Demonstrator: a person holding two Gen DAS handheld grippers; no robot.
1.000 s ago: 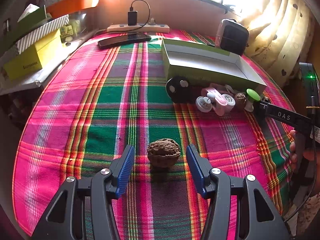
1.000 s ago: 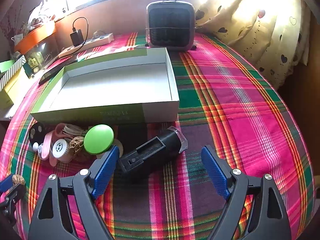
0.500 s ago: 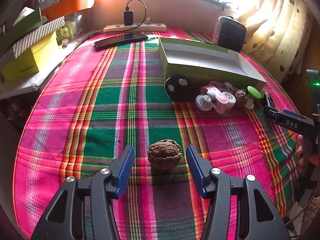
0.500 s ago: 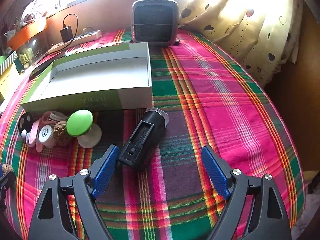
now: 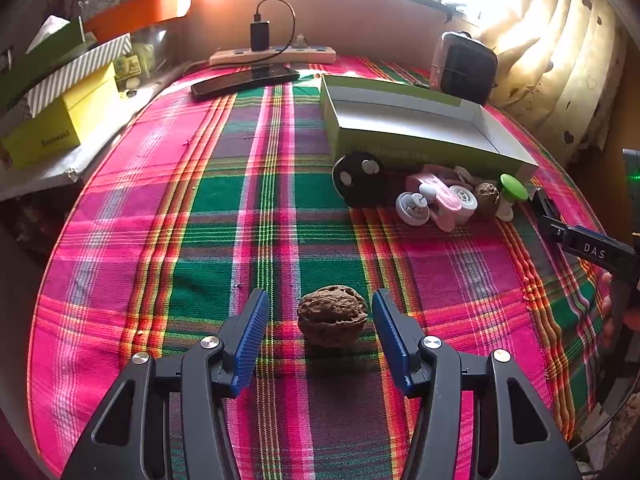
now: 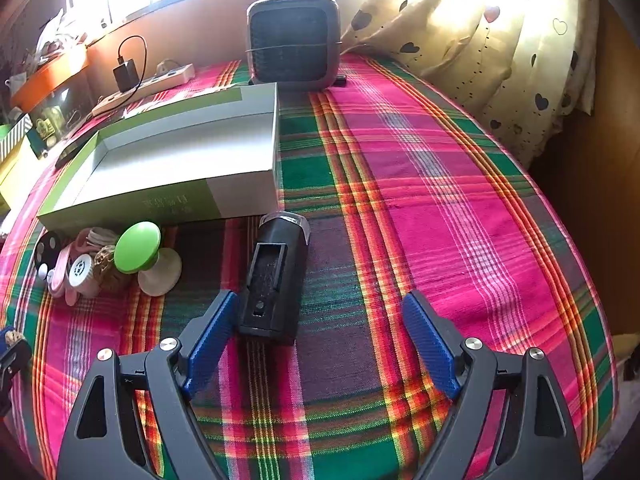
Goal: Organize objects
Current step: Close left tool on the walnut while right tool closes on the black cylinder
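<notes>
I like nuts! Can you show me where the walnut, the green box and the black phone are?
walnut (image 5: 332, 316), left wrist view, on its shell.
green box (image 6: 132, 206), right wrist view, on its front wall.
black phone (image 5: 244, 80), left wrist view, on its screen.

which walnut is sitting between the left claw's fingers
The lone walnut out on the tablecloth, between the open left claw; the other walnut sits in the clutter by the green box.

Plaid tablecloth (image 5: 168, 240); phone (image 5: 245, 80) near power strip (image 5: 276, 56); small fan (image 6: 294, 40); heart-print curtain (image 6: 500, 60).
</notes>
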